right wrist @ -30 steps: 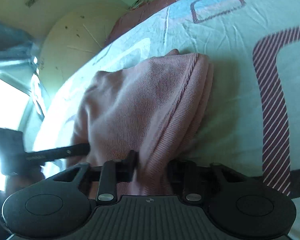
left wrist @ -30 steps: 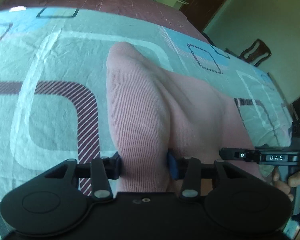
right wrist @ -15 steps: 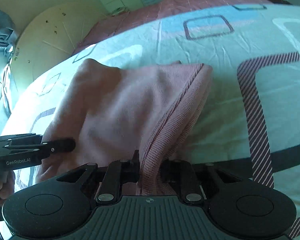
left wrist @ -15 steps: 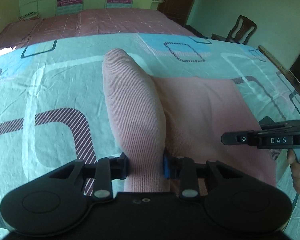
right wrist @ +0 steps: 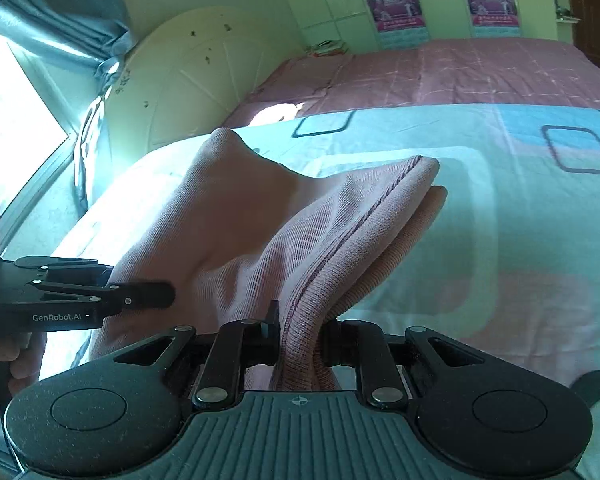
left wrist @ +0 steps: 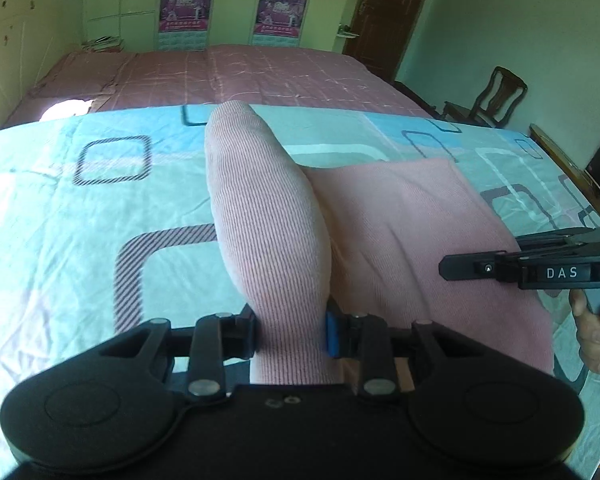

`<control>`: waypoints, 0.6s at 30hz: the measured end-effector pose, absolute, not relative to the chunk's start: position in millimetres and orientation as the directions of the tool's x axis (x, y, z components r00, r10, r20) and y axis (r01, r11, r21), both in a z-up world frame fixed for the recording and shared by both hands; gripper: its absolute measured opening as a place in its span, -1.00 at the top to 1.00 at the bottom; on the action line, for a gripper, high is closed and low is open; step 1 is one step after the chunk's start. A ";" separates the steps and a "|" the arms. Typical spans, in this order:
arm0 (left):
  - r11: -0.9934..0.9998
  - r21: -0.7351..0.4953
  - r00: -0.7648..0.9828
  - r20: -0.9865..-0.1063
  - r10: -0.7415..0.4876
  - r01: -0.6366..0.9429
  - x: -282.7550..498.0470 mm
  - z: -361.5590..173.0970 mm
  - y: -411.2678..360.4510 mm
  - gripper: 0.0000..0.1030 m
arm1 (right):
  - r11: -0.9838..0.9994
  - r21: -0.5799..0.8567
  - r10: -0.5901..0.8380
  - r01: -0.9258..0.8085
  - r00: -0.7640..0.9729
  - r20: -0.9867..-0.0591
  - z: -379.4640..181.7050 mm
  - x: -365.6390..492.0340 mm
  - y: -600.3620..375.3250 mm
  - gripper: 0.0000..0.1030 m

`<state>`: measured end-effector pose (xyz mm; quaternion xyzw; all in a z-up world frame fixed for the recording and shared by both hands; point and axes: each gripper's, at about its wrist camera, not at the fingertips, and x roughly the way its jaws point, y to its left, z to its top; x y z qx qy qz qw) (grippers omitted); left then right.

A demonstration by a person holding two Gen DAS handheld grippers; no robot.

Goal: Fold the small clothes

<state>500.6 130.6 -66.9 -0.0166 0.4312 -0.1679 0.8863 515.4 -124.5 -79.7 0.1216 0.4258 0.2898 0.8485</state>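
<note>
A small pink ribbed knit garment (left wrist: 400, 216) is lifted off the bed between both grippers. My left gripper (left wrist: 292, 336) is shut on one near corner, and that edge (left wrist: 264, 216) rises in a taut fold ahead of it. My right gripper (right wrist: 300, 336) is shut on the other near corner, at a ribbed hem (right wrist: 364, 232). The cloth (right wrist: 228, 216) sags between them, its far end on the sheet. Each gripper shows in the other's view: the right (left wrist: 532, 272), the left (right wrist: 76, 300).
The bed has a light turquoise sheet (left wrist: 68, 216) with striped square patterns and a pink blanket (left wrist: 240, 72) beyond. A wooden chair (left wrist: 496, 96) and dark door stand at right. A white headboard (right wrist: 188, 80), curtain and bright window are at left.
Both grippers have risen and tilted up with the garment held, lifting its near edge off the sheet. More of the room now shows above the bed.
</note>
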 end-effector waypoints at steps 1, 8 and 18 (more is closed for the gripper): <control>0.947 -0.180 0.572 -0.761 -0.306 0.268 498.8 -68.8 142.9 0.45 | 0.795 0.458 0.605 -0.398 0.459 -0.651 -82.5 517.5 -110.0 0.66; 0.953 -0.282 0.501 -0.812 -0.300 0.114 506.1 -117.2 222.5 0.15 | 0.815 0.451 0.574 -0.364 0.393 -0.718 -130.3 532.1 -44.4 0.66; 0.942 -0.322 0.600 -0.737 -0.312 0.095 488.2 -127.0 247.8 -0.31 | 0.847 0.468 0.532 -0.253 0.428 -0.731 -146.2 535.6 -68.6 0.14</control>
